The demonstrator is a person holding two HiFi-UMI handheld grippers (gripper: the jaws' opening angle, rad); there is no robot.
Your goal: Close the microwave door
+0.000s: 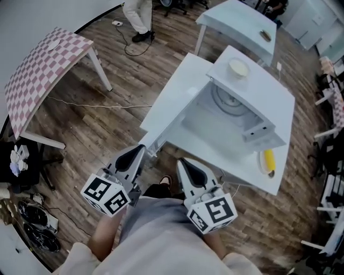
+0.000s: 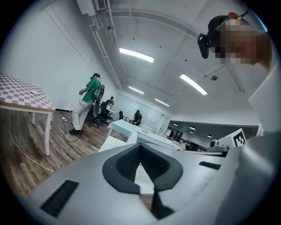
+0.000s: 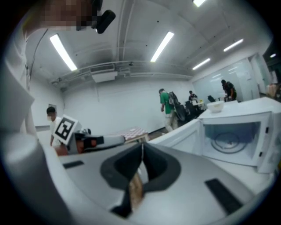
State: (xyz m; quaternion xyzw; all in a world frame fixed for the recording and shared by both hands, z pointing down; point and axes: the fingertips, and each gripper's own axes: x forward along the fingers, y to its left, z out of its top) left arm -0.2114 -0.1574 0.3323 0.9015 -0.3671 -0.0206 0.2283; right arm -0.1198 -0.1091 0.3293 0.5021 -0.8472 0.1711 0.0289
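Note:
The white microwave point(image 1: 258, 91) stands on a white table point(image 1: 226, 158), its cavity and glass turntable point(image 1: 230, 102) exposed. Its door point(image 1: 174, 96) is swung wide open toward the left. In the right gripper view the microwave point(image 3: 246, 136) sits at the right, with the door point(image 3: 180, 132) reaching toward the middle. My left gripper point(image 1: 141, 150) and right gripper point(image 1: 183, 164) are held close to my body, short of the table's near edge and the door. Both are shut with nothing between the jaws, as the left gripper point(image 2: 140, 147) and right gripper point(image 3: 142, 147) views show.
A bowl point(image 1: 238, 68) rests on top of the microwave. A banana on a plate point(image 1: 269, 161) lies at the table's right front. A checkered table point(image 1: 48, 70) stands at the left, another white table point(image 1: 242, 21) behind. A person point(image 1: 137, 16) stands far back. Cables cross the wooden floor.

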